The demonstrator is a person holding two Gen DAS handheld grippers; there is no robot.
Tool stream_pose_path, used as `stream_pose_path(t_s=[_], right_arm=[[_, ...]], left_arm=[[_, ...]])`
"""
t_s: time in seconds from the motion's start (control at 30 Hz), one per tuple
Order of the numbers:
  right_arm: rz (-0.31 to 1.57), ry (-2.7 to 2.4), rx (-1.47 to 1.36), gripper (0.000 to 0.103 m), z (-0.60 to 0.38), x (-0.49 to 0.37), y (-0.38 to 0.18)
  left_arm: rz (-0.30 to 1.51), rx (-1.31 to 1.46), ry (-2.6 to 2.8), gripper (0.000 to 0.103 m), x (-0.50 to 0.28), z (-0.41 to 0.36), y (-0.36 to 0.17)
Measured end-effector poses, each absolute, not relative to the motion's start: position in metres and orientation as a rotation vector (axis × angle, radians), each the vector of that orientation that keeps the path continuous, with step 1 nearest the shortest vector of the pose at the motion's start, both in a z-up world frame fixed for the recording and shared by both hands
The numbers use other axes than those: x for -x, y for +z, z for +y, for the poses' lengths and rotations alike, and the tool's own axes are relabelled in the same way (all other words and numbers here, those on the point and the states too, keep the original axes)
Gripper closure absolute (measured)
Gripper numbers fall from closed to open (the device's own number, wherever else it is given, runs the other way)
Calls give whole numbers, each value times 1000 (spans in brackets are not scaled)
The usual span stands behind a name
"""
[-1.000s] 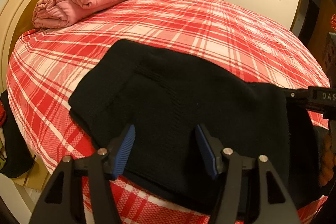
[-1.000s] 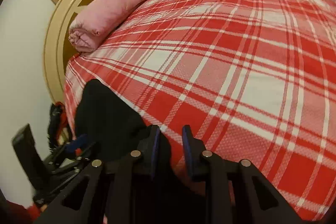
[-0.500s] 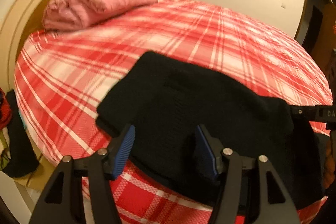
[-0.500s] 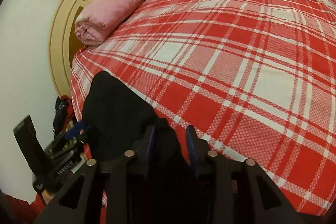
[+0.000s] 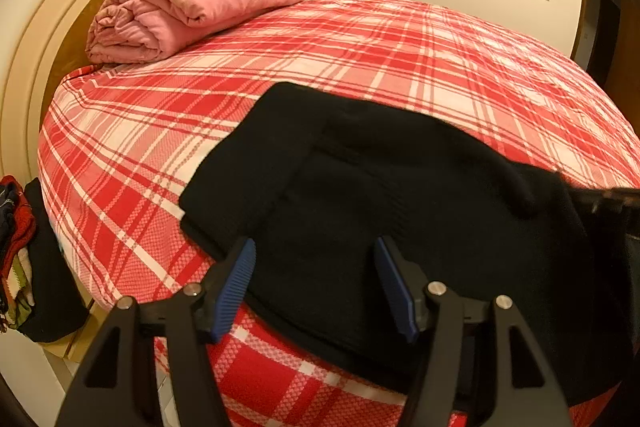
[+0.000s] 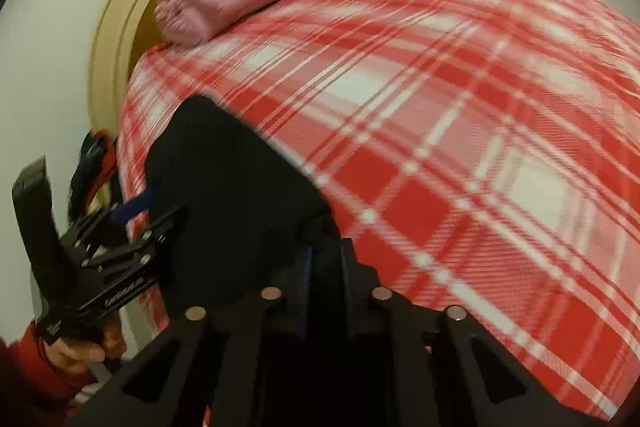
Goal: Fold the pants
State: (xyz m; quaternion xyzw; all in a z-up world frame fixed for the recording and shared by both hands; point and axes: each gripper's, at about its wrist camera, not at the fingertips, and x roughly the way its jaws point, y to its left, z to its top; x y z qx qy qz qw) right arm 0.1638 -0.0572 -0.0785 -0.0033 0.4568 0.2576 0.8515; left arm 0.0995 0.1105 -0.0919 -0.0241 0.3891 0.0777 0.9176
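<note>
Altogether, one pair of black pants [image 5: 392, 211] is lying folded near the front edge of one bed, on a red-and-white plaid cover [image 5: 360, 59], with one rolled pink blanket [image 5: 176, 11] sitting at the head against a round cream headboard [image 5: 36, 67]. Two grippers are showing. The left gripper [image 5: 316, 283] is hovering over the near edge of the pants with its two blue-padded tongs standing wide apart, nothing between them. The right gripper [image 6: 326, 267] is pressing its tongs close together on a raised bit of the black cloth at the pants' right end; its pads are mostly buried in the dark fabric.

The left wrist view is showing the whole spread of the pants, their layered folds, a doorway [image 5: 604, 35] at the far right and a heap of clothes [image 5: 20, 251] hanging beside the bed, and only the blurred tip of the right gripper at its right edge. The right wrist view, blurred, is showing only the far part of the pants, yet it alone is revealing the left gripper's body from the side and the hand [image 6: 80, 351] in a red sleeve gripping it.
</note>
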Motion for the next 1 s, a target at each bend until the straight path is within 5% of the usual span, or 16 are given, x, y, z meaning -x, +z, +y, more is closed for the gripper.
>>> stream_pose_path(t_s=[0.13,0.47,0.73,0.8,0.87,0.93,1.0], right_arm=[[887,422,-111,102,-90,-165,-73],[818,350,-388,100,-141,-158,-67],[727,169,-592,98,-267,-60,-40],[660,54,-671,86,-321,-14,-33],[579,-47,-744,32,-367,27,-27],[498,-146,-789,19,-401,59,-21],[478,-266,-788,19,-432,86,-15]], left_arm=[[797,52,163,38,-100,109,-92],[789,55,155,37,-97,111,-93],[812,75,131,37,-97,112,-83],[797,71,115,37,-95,106,-75],[766,59,92,35,-94,95,-63],[748,60,68,29,-93,84,-55],[739,68,25,29,-93,69,-47]])
